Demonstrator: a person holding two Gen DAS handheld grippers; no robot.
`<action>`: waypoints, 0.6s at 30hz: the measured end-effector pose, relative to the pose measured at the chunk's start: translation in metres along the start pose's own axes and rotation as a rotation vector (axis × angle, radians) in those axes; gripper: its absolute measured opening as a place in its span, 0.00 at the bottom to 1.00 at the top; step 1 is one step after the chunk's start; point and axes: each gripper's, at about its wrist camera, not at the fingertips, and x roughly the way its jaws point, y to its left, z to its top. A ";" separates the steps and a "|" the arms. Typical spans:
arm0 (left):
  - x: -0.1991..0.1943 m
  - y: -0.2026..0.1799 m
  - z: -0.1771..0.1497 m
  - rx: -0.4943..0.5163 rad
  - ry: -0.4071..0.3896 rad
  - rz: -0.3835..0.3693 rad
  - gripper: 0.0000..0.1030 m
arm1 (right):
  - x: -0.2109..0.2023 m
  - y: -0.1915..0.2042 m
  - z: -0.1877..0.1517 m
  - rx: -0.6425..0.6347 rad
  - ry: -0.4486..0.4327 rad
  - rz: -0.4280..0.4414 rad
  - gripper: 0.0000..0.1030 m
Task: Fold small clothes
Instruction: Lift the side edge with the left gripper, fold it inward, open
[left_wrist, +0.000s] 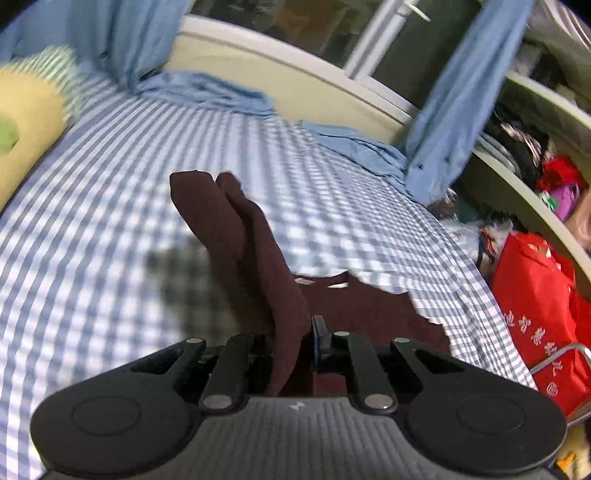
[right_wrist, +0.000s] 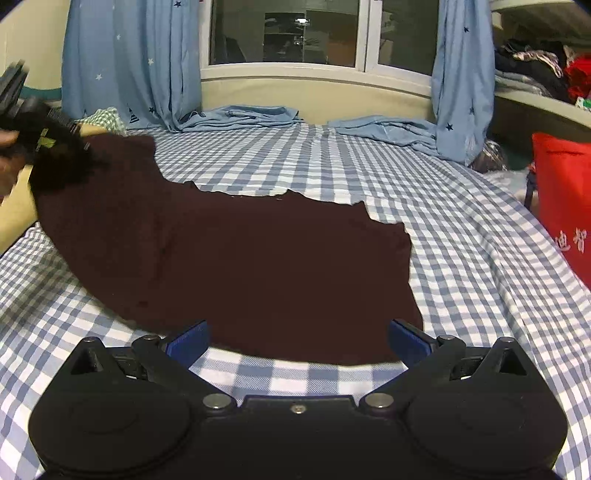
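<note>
The bed (left_wrist: 110, 240) is viewed from close above by the tilted left wrist camera. It is viewed low and level toward the window (right_wrist: 288, 33) by the right. The dark garment (right_wrist: 240, 266), curtains (right_wrist: 129, 62) and red bag (right_wrist: 565, 206) are shared.

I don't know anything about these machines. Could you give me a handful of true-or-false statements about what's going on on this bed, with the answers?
1. The left claw is pinching a fold of the dark maroon garment. True.
2. The right claw is clamped on the garment too. False: its jaws stand wide apart, holding nothing, near the garment's closest edge.
3. The garment lies on a blue and white checked bedsheet. True.
4. The curtains by the window are red. False: they are light blue with small stars; the red thing is a bag beside the bed.
5. The whole garment lies flat. False: the part nearest the left claw is lifted off the sheet.
</note>
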 end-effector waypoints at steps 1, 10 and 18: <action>0.004 -0.021 0.007 0.031 0.004 0.004 0.11 | -0.002 -0.006 -0.003 0.013 0.003 0.009 0.99; 0.099 -0.221 0.009 0.313 0.157 0.031 0.03 | -0.025 -0.057 -0.020 0.067 -0.015 0.014 0.99; 0.198 -0.316 -0.101 0.500 0.327 0.026 0.03 | -0.039 -0.119 -0.045 0.143 -0.014 -0.038 0.99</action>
